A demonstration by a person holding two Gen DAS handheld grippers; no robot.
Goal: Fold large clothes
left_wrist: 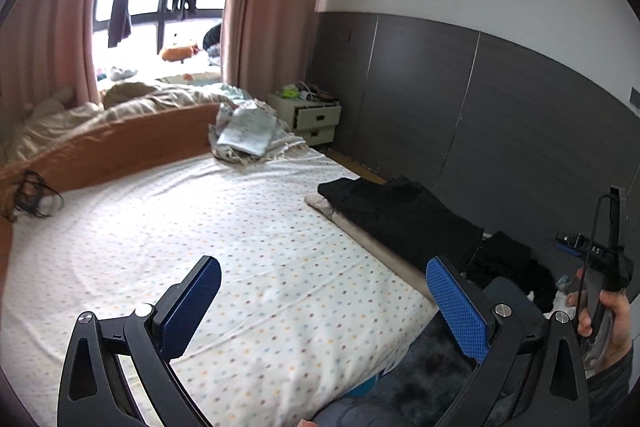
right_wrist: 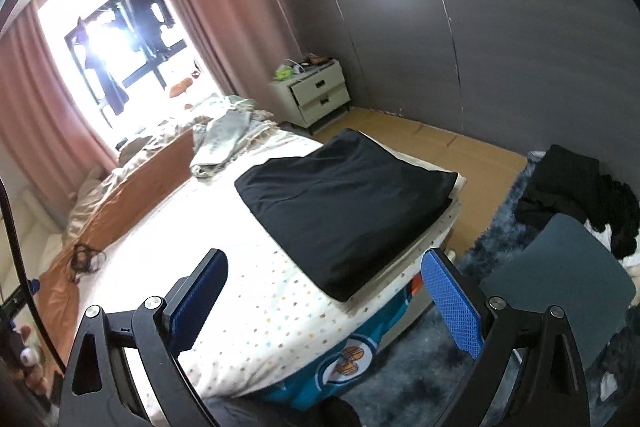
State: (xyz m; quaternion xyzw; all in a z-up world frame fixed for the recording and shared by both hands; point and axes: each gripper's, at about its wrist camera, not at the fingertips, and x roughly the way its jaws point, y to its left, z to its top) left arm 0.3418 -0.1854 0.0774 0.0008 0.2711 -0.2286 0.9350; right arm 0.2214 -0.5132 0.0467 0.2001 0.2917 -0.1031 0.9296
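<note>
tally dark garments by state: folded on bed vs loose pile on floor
Folded black garment on the bed's right edge: 1
Loose black pile on the rug: 1, pieces within cannot be told apart
Total: 2
Both grippers open, holding nothing.

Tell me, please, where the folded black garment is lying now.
The folded black garment lies flat on the right edge of the bed, beside the brown floor, ahead of the open right tongs; the left view shows it at right.

left gripper spread wide, right gripper likewise
</note>
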